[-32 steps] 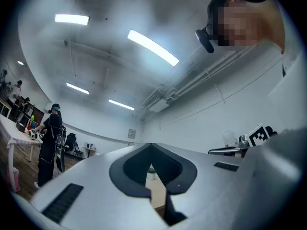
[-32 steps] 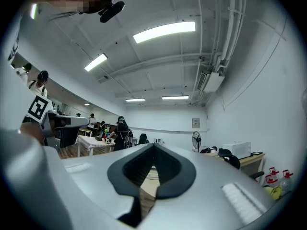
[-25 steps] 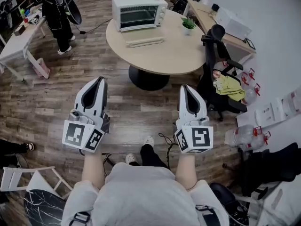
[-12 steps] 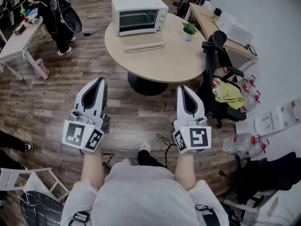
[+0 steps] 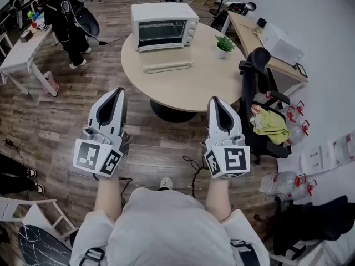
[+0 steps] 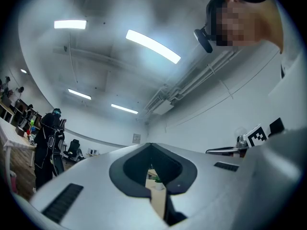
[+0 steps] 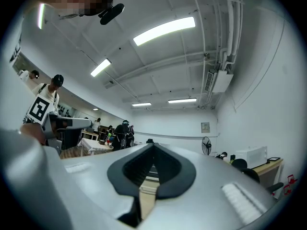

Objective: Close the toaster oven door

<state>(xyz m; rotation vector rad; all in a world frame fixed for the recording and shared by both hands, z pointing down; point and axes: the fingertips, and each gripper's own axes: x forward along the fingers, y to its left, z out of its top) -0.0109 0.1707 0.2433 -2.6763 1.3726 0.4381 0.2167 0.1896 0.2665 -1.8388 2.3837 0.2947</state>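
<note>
A white toaster oven stands at the far side of a round beige table. Its door lies folded down flat on the tabletop in front of it. My left gripper and right gripper are held side by side over the wooden floor, short of the table's near edge, both pointing towards it. Both have their jaws together with nothing between them. Through the slit of the left gripper a strip of table shows; past the right gripper a little of the oven shows.
A small potted plant sits on the table right of the oven. A black office chair with a green cloth stands at the table's right. A person in black stands at the far left by a white desk. Cables lie on the floor.
The view has advanced a little towards the table, so oven and table sit slightly nearer and lower in the frame. Both grippers keep their places and stay shut.
</note>
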